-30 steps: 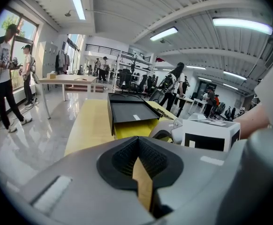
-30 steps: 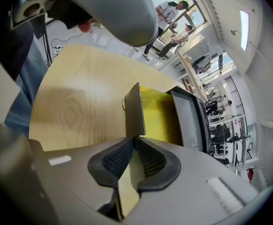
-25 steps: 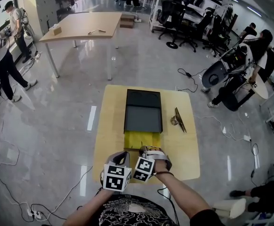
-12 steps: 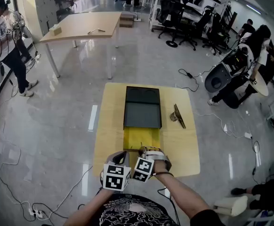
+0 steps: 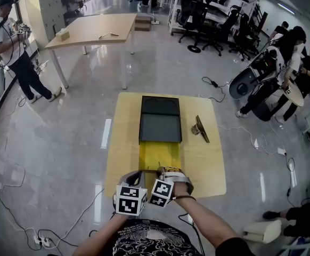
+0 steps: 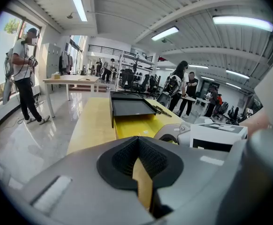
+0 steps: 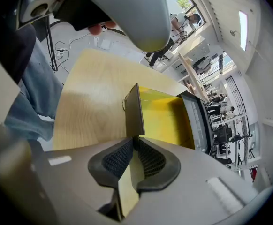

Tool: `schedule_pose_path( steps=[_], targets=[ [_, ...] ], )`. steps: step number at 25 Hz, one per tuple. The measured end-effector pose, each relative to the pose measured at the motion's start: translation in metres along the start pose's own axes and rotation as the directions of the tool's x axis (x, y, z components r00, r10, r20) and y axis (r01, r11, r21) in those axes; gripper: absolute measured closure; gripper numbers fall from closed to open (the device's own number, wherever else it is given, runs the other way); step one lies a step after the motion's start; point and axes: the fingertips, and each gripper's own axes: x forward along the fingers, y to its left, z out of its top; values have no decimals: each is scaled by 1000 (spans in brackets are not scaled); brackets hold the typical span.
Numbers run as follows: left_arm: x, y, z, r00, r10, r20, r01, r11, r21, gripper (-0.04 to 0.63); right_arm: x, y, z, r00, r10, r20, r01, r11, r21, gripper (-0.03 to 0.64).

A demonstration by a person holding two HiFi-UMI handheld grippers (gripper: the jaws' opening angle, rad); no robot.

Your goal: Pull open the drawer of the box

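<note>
- Drawer (image 5: pixel 159 154) is seen partly out of the black box (image 5: pixel 160 120), on the near side, in the middle of the table (image 5: pixel 120 159).
- Its thin front board (image 7: pixel 135 110) is pinched tight by the right claw (image 7: pixel 134 142), and the board sticks up past the pads (image 7: pixel 119 157).
- The left claw (image 6: pixel 137 146) is closed with nothing held. It is kept just beside the right one, over the near edge of the table.
- The grip could be lost. The board is thin, flat and smooth, and only a small part of it is pinched, so it may slip out if it is pulled too hard or at a slant.
- The box could be dragged along. It is not held down by anything, and the table top looks smooth, so it may slide with the drawer.
- The drawer could be pulled right out and dropped, because little table is left in front of it.
- The drawer is bright yellow inside and shaped like a shallow tray.
- The box is black, low and square-cornered, with a dull top.
- The table is pale wood with rounded corners.
- The pads are black, with a bumpy net pattern for grip.
</note>
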Motion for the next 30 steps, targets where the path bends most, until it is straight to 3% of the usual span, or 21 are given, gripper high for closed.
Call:
schedule_pose_path(
  steps=[12, 17, 24, 30],
  targets=[
    [-22, -22, -16, 1000, 16, 3, -16, 1000, -14, 583, -24, 32, -12, 1000, 3, 5, -3, 1000, -8, 572],
    [-30, -24, -25, 1000, 20, -2, -20, 1000, -22, 583, -32, 39, -9, 1000, -2, 9, 2, 1000, 8, 571],
    [-38, -35, -8, 1000, 24, -5, -24, 999, -21, 583, -49, 27, -13, 1000, -6, 8, 6, 1000, 11, 569],
    [-42, -47, -25, 999, 35, -5, -35, 999, -23, 583, -52, 45, -25, 1000, -13, 14, 13, 1000, 13, 569]
  ],
)
